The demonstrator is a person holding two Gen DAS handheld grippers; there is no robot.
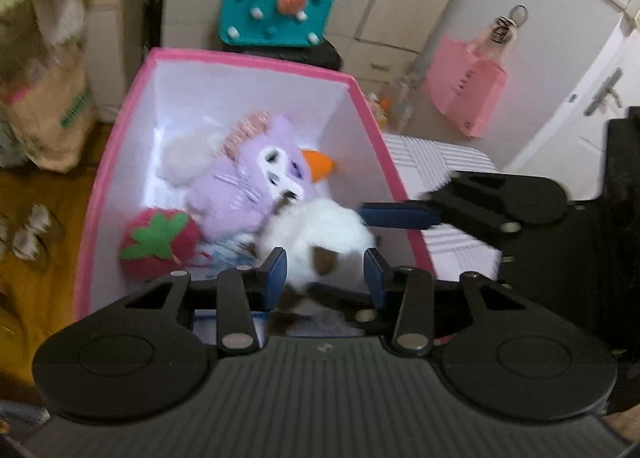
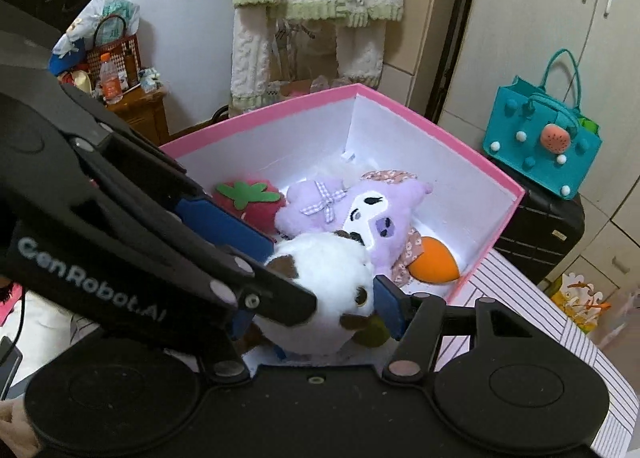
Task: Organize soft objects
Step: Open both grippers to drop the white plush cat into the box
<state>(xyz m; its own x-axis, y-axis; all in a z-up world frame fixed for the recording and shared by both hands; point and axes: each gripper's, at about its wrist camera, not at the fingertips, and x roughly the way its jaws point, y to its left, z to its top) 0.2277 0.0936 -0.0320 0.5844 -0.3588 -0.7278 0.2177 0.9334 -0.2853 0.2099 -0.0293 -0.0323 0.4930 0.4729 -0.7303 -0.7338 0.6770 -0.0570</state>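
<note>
Your left gripper (image 1: 325,272) pinches the white plush (image 1: 320,236) over the pink box (image 1: 256,62); your right gripper (image 2: 320,300) also squeezes it. Only the right wrist view shows its brown-patched face, beside the purple plush (image 2: 360,214) and strawberry (image 2: 250,200) inside.

Teal felt bag (image 1: 276,6), pink paper bag (image 1: 466,92), hanging pyjamas (image 2: 316,14)

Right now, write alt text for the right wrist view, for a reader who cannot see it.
Two black grippers meet over a white plush toy with brown patches at the near edge of an open pink box. Deeper in the box lie a purple plush, a red strawberry plush and an orange piece.
</note>
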